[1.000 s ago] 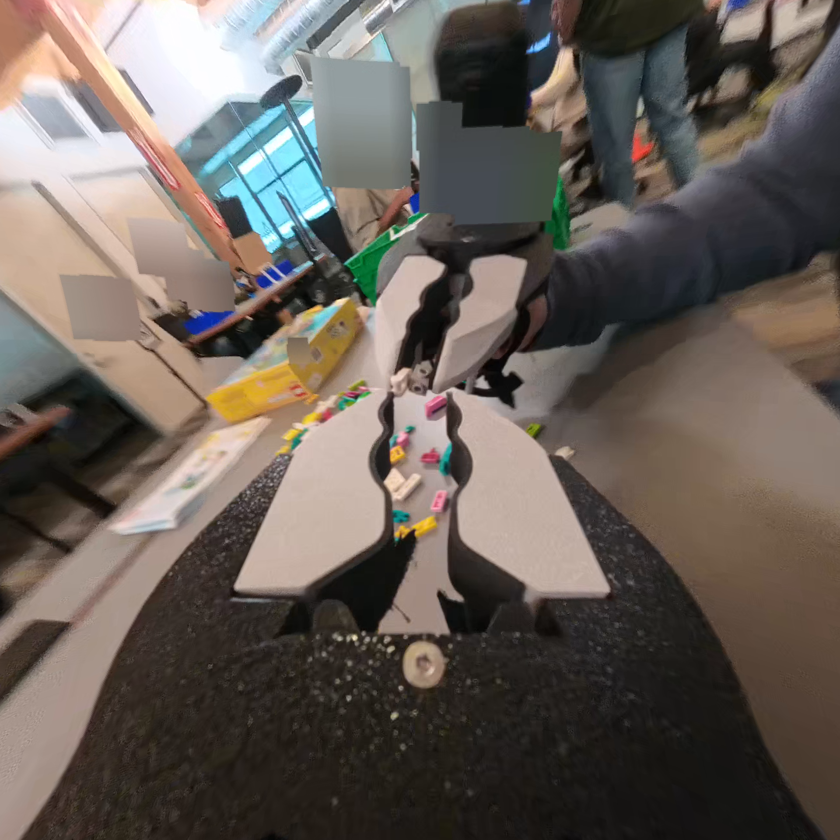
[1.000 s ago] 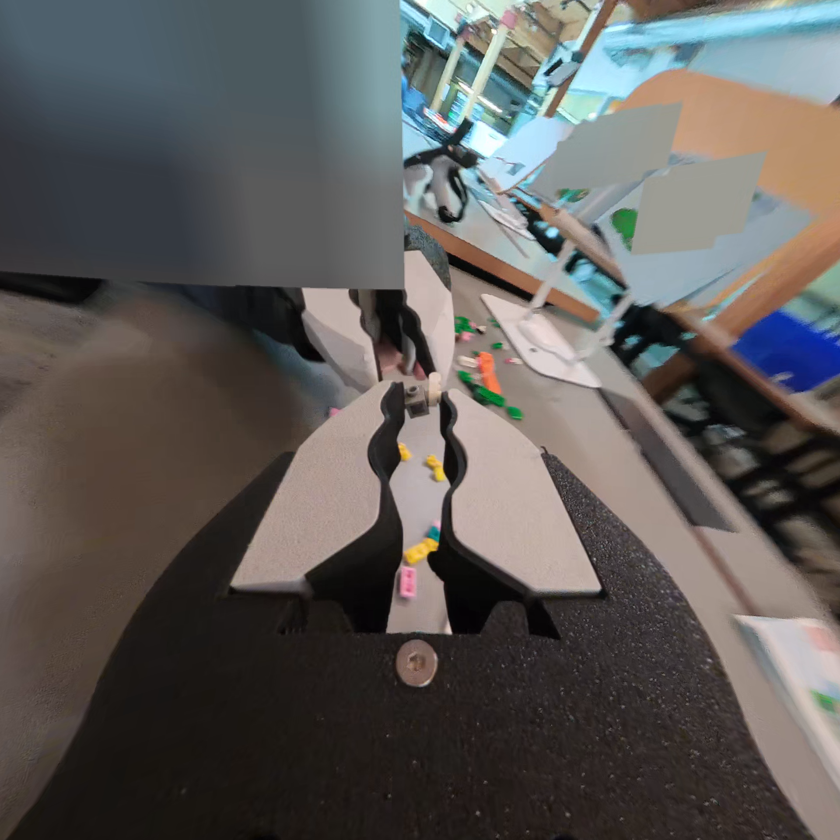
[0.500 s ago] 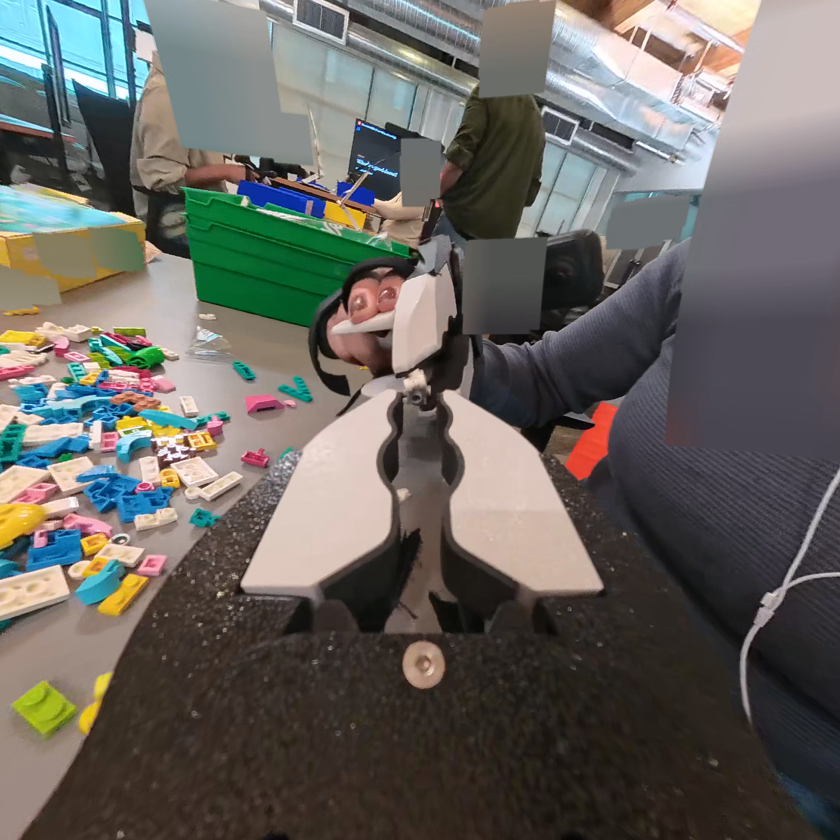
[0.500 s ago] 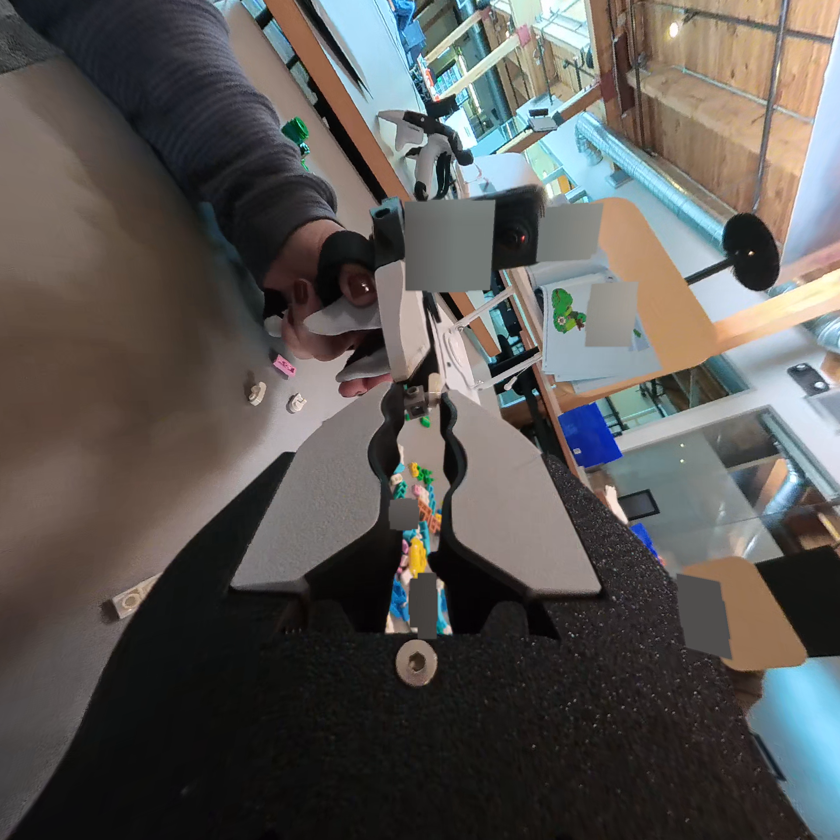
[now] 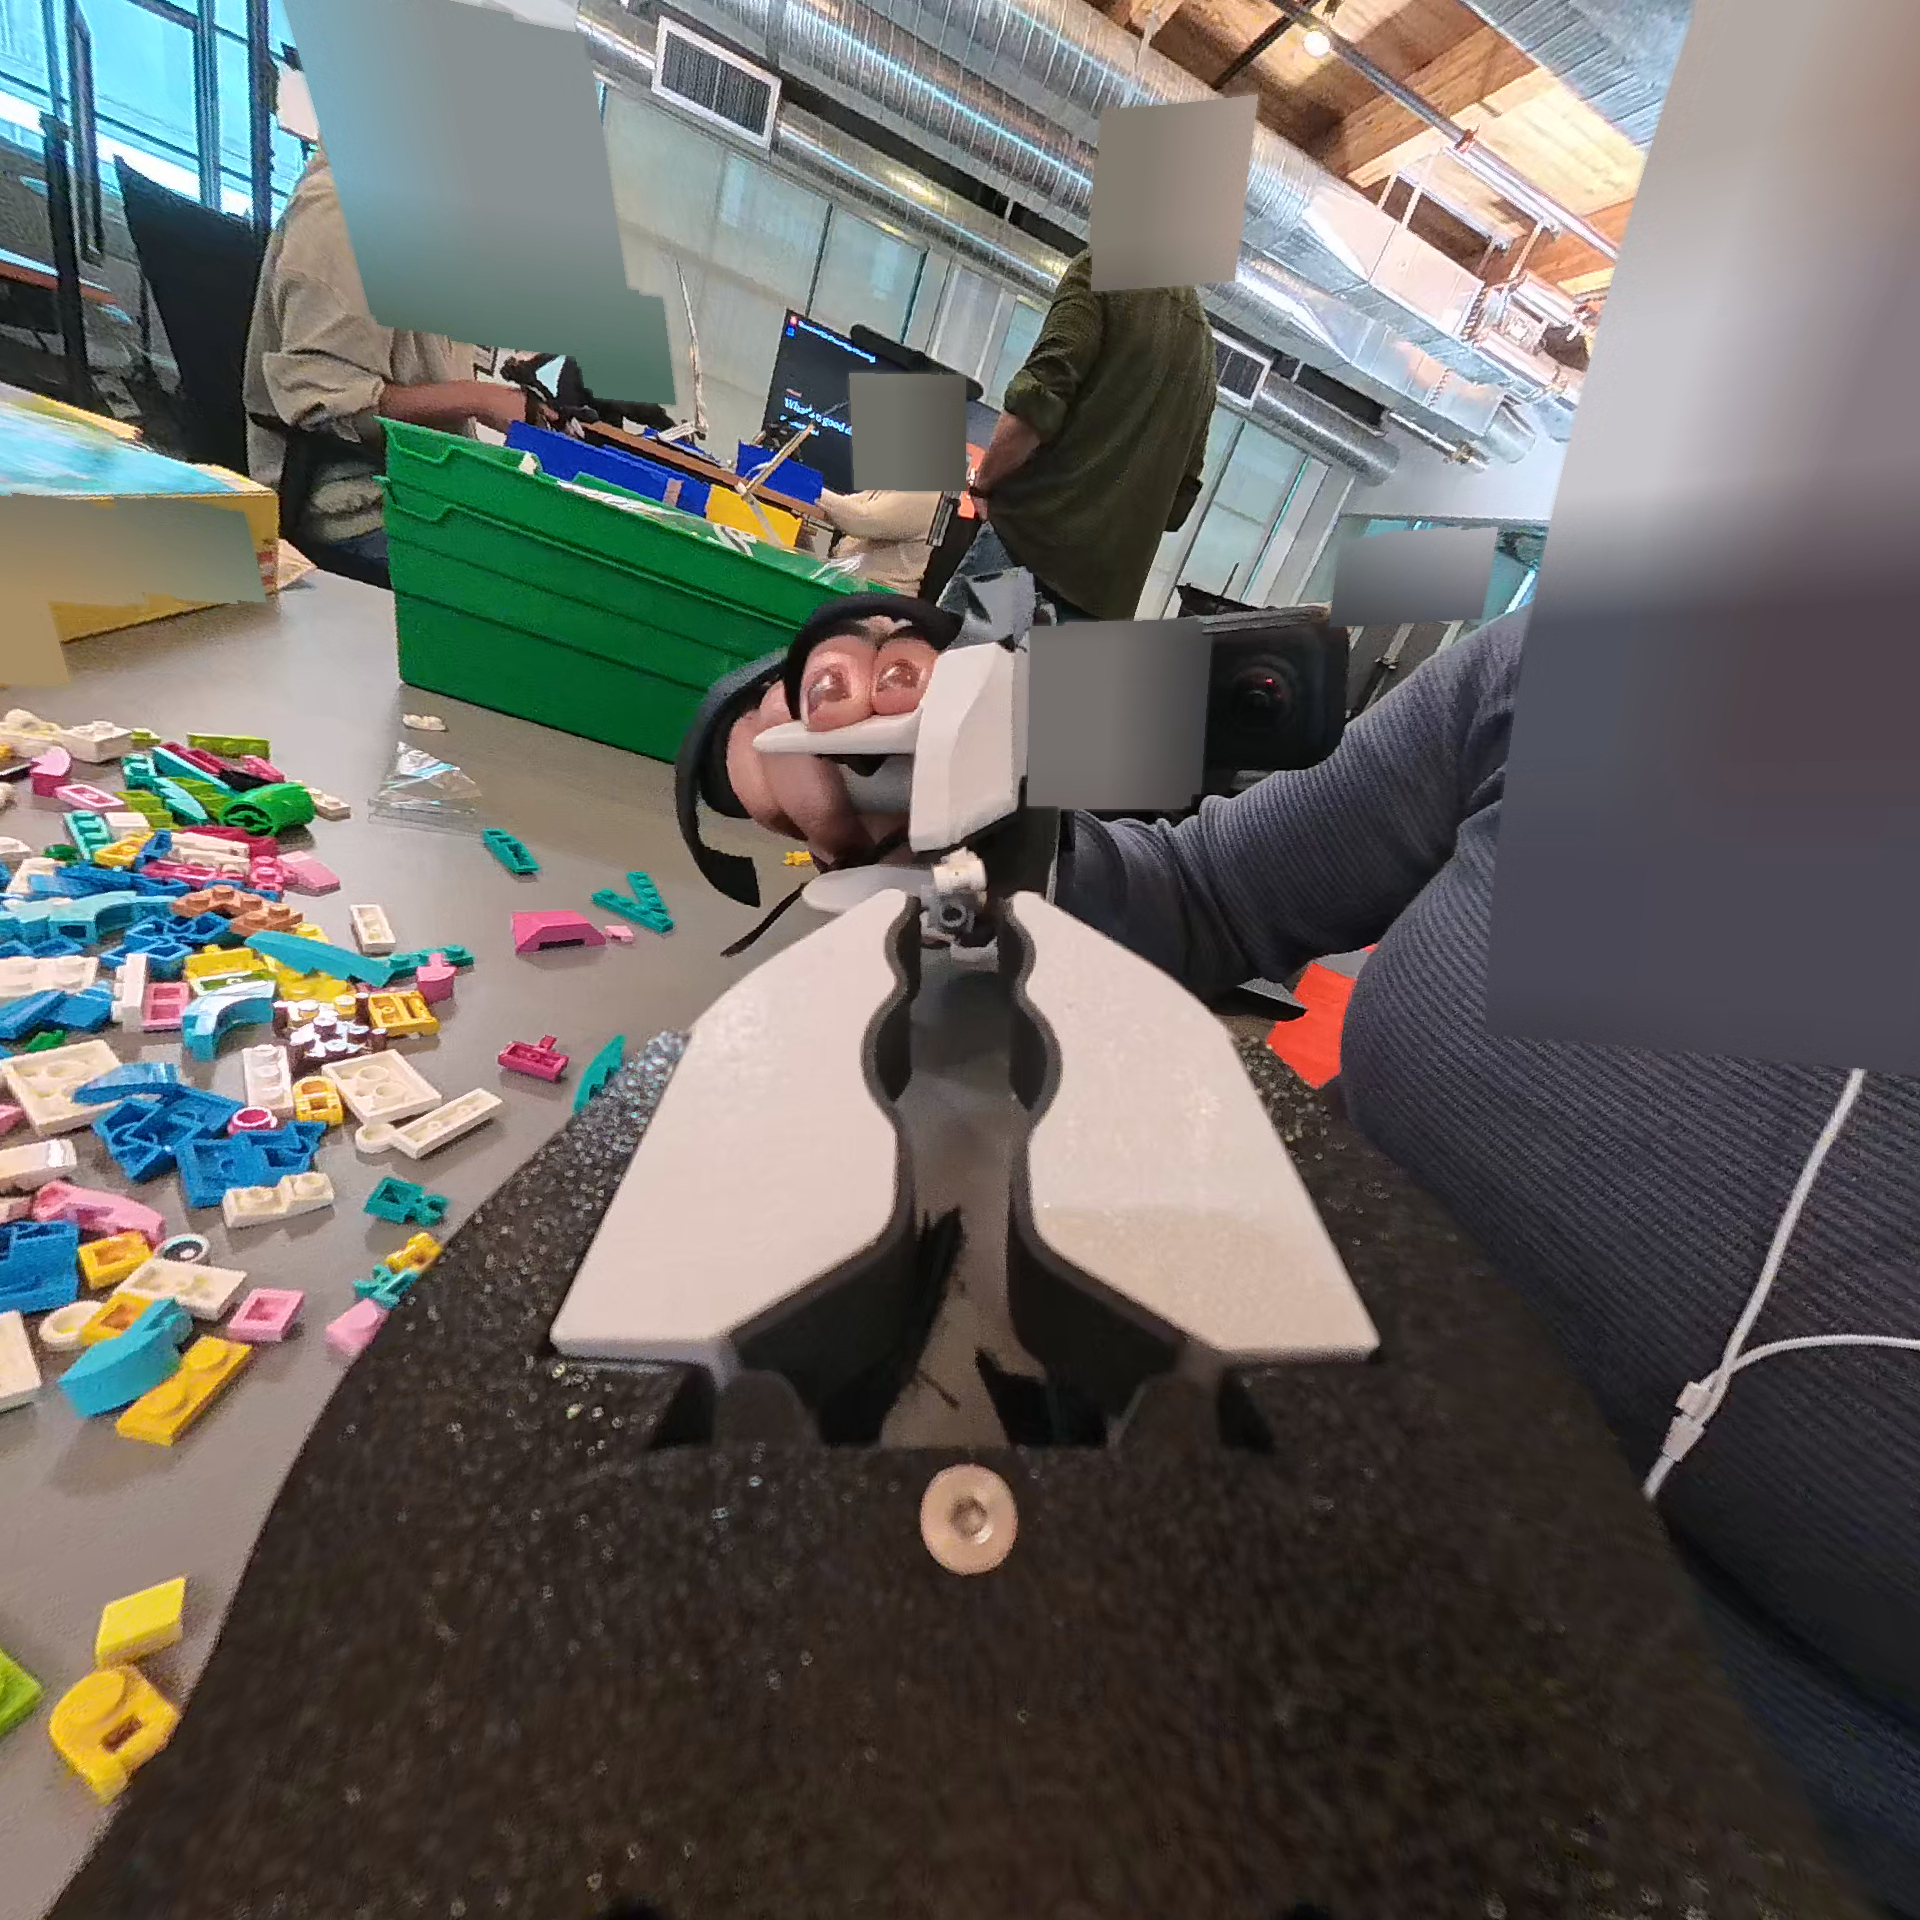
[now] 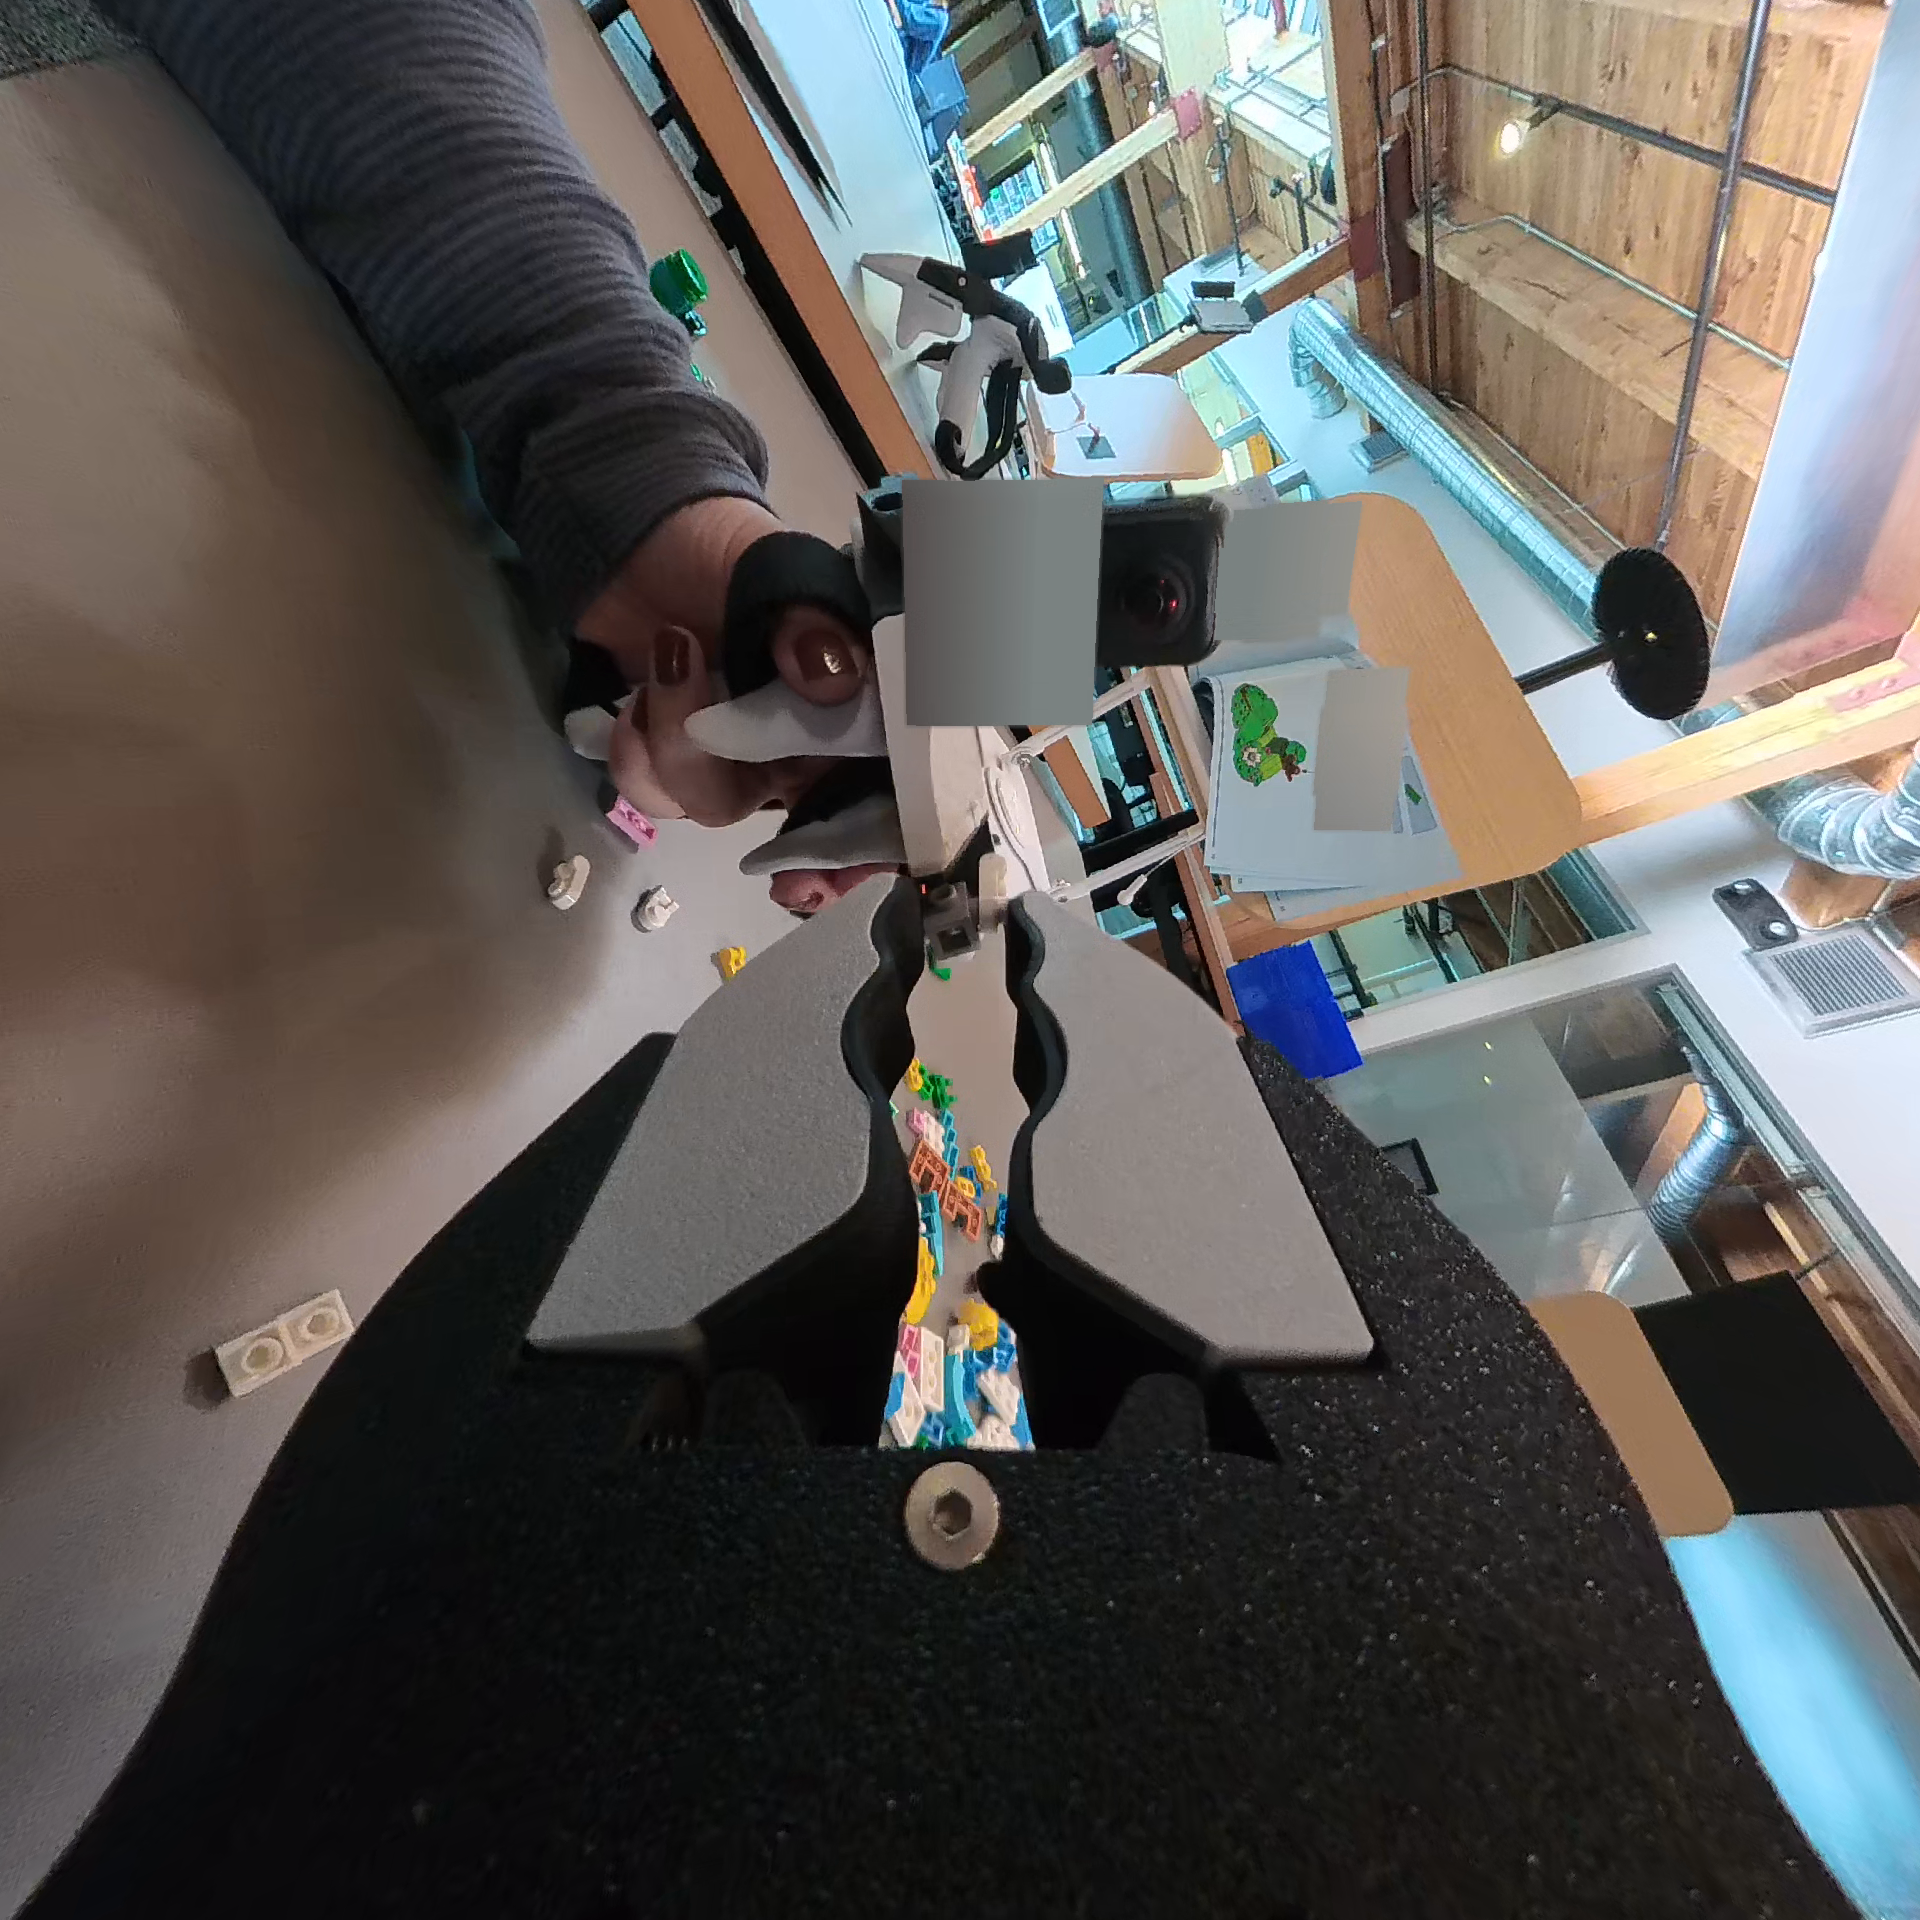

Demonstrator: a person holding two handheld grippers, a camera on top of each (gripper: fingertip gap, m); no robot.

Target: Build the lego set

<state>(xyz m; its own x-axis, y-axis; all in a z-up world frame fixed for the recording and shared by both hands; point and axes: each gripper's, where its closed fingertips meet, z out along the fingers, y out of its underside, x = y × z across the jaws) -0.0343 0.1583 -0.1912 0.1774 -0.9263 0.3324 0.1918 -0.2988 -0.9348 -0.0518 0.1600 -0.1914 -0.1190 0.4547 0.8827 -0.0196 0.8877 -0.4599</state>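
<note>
My two grippers meet tip to tip above the grey table (image 5: 582,862). A small grey brick (image 6: 954,928) with a white stud piece (image 6: 992,868) on it sits between the tips of my right gripper (image 6: 962,920), which is shut on it. My left gripper (image 5: 956,909) faces it, its jaws narrow around the same grey brick (image 5: 951,914) and white piece (image 5: 961,868). The right gripper, turned on its side, shows just beyond in the left wrist view (image 5: 956,769). The left gripper shows edge-on in the right wrist view (image 6: 935,800).
A spread of loose coloured bricks (image 5: 208,1039) covers the table's left side. A green bin (image 5: 582,623) and a yellow box (image 5: 135,499) stand behind it. A white plate (image 6: 281,1340) and small loose parts (image 6: 566,883) lie apart. The instruction booklet (image 6: 1309,790) stands on a holder. People stand behind. The grippers are tip to tip, or close to it. Both grippers' tips are roughly 12 cm from the white plate (image 6: 281,1340).
Over the second both grippers swung round with the piece between them, and my left jaws narrowed. In the last half second almost nothing moved.
</note>
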